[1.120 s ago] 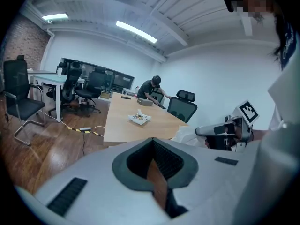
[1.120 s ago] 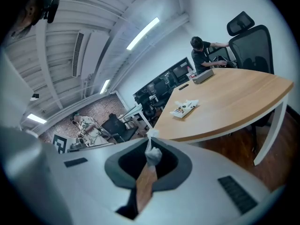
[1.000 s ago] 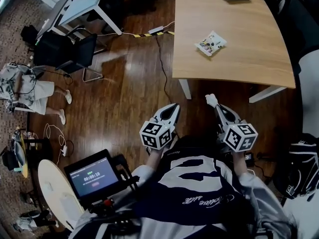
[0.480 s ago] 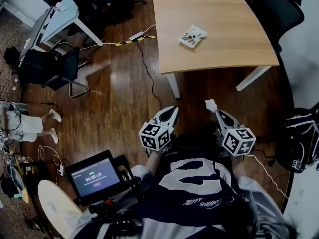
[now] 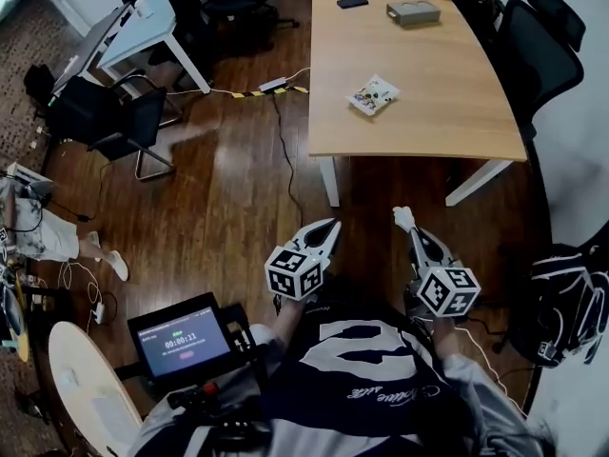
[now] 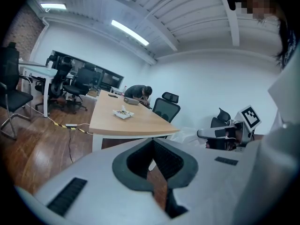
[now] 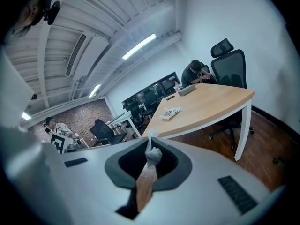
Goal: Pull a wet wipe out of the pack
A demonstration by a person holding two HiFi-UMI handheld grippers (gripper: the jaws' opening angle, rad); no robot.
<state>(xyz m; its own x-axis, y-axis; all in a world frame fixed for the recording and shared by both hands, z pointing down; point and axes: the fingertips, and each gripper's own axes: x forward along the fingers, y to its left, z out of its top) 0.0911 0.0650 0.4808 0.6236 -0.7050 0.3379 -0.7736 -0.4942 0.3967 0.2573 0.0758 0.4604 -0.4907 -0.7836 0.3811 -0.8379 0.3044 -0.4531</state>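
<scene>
Head view: a person stands on the wood floor, short of the table, with both grippers held out in front. The left gripper has its jaws together with nothing in them. The right gripper is clamped on a small white wet wipe that sticks out at its tip. The wet wipe pack lies near the middle of the table, well apart from both grippers. A phone and a grey box sit at the table's far end. A black office chair is at the table's right side, and a small screen is at bottom left.

Left gripper view: the left gripper is empty, jaws meeting at the tips, with floor showing through the gap behind them. The table is ahead with the pack on it. The right gripper shows at the right.

Right gripper view: the right gripper pinches the crumpled wipe between its jaws, a tuft poking past the tips. The pack lies on the table ahead, with the grey box beyond it. A seated person is at the far end.
</scene>
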